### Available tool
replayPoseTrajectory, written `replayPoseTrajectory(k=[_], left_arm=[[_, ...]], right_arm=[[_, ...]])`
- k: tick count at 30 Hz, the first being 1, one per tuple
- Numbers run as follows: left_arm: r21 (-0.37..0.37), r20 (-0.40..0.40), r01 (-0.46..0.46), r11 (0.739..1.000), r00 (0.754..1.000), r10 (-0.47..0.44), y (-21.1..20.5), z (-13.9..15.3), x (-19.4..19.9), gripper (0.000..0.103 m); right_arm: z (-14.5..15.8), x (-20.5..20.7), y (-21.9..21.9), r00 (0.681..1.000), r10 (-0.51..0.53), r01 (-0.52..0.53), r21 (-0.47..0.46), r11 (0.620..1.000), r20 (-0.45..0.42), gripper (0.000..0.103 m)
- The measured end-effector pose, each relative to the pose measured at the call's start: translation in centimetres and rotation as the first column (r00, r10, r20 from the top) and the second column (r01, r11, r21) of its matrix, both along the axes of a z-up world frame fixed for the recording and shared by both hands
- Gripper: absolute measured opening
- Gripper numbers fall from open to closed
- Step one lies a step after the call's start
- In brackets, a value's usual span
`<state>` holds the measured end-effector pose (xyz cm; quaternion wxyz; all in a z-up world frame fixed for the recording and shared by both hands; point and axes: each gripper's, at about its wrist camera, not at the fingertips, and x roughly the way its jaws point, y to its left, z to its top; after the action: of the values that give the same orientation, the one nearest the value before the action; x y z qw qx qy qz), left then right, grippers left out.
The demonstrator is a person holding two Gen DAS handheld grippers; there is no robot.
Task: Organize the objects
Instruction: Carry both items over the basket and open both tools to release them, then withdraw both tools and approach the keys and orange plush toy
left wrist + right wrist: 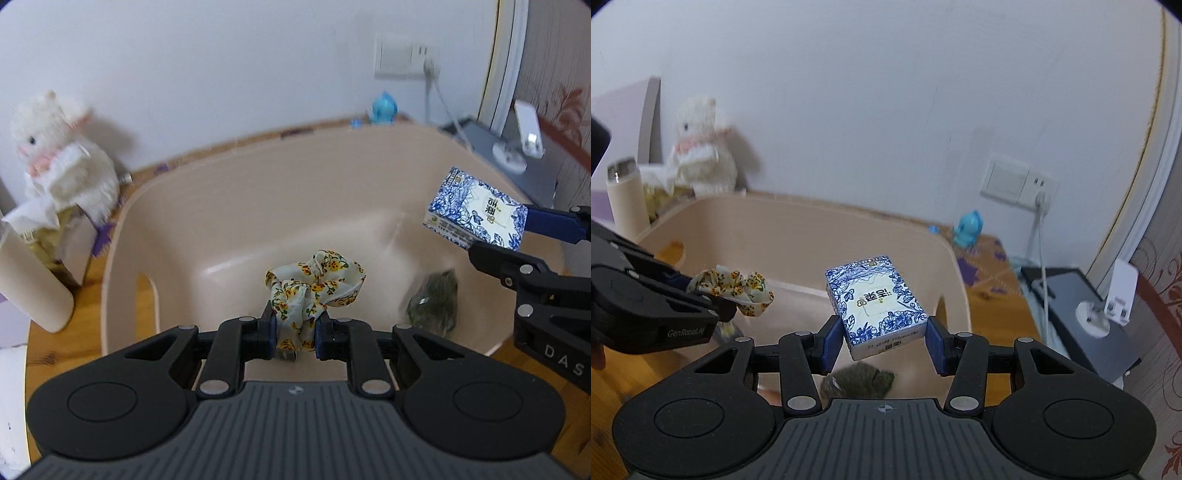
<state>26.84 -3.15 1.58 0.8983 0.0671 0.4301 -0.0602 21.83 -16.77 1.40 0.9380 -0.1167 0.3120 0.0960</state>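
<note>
Two grippers over smooth beige tub (258, 192), L gripper (294, 334) pinching crumpled floral scrunchie (314, 288), R gripper (882, 341) clamping boxy (blue-patterned) tissue pack (875, 302)

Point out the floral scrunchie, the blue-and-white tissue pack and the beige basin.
Floral fabric scrunchie (317, 284): left wrist view, middle of its bunched cloth.
Blue-and-white patterned tissue pack (875, 301): right wrist view, printed top face.
Beige plastic basin (258, 192): left wrist view, bare far inner wall.

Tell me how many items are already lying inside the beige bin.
1: a dark greenish bundle lies on the floor of the bin. The floral scrunchie and tissue pack are held above it; the grippers may hide more.
</note>
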Motion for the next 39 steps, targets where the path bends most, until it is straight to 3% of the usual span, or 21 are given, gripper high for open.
replayPoseTrajectory(k=[3, 6, 9, 11, 13, 21, 26, 33, 39], left_arm=[[-0.011, -0.065, -0.002, 1.000, 0.998, 0.001, 0.2, -1.1, 0.8, 0.021], [-0.019, -0.060, -0.013, 1.000, 0.998, 0.012, 0.7, -1.3, 0.8, 0.029], [-0.021, -0.042, -0.017, 1.000, 0.999, 0.017, 0.8, -0.9, 0.5, 0.047], [-0.028, -0.006, -0.025, 0.999, 1.000, 0.025, 1.0, -0.1, 0.0, 0.068], [-0.036, 0.028, -0.037, 0.999, 0.999, 0.038, 1.2, 0.8, -0.7, 0.076], [-0.048, 0.129, -0.054, 0.997, 0.990, 0.060, 1.7, 4.4, -4.0, 0.080], [-0.057, 0.174, -0.054, 0.997, 0.983, 0.063, 2.0, 5.8, -6.7, 0.081], [-0.071, 0.194, -0.062, 0.996, 0.978, 0.075, 2.7, 6.1, -10.8, 0.082], [-0.070, 0.176, -0.082, 0.994, 0.980, 0.093, 3.5, 4.6, -13.8, 0.082]], right_arm=[[-0.9, 0.6, -0.3, 0.999, -0.010, 0.009, -0.011, 1.000, -0.030, 0.045], [-1.0, 0.9, -0.6, 0.999, -0.028, 0.028, -0.005, 1.000, -0.039, 0.046], [-0.9, 0.8, -0.6, 0.999, -0.035, 0.035, -0.001, 0.999, -0.038, 0.046], [-0.7, 0.4, -0.8, 0.999, -0.039, 0.040, 0.016, 0.999, -0.027, 0.053], [0.0, -0.1, -1.0, 0.999, -0.040, 0.040, 0.044, 0.998, -0.007, 0.053], [3.0, -3.4, -1.7, 0.996, -0.041, 0.034, 0.090, 0.995, 0.081, 0.068], [4.2, -5.9, -2.1, 0.994, -0.036, 0.024, 0.115, 0.993, 0.106, 0.069], [4.3, -9.6, -2.2, 0.994, -0.021, 0.009, 0.112, 0.994, 0.104, 0.070], [3.1, -12.2, -2.1, 0.996, -0.001, -0.008, 0.096, 0.995, 0.086, 0.070]])
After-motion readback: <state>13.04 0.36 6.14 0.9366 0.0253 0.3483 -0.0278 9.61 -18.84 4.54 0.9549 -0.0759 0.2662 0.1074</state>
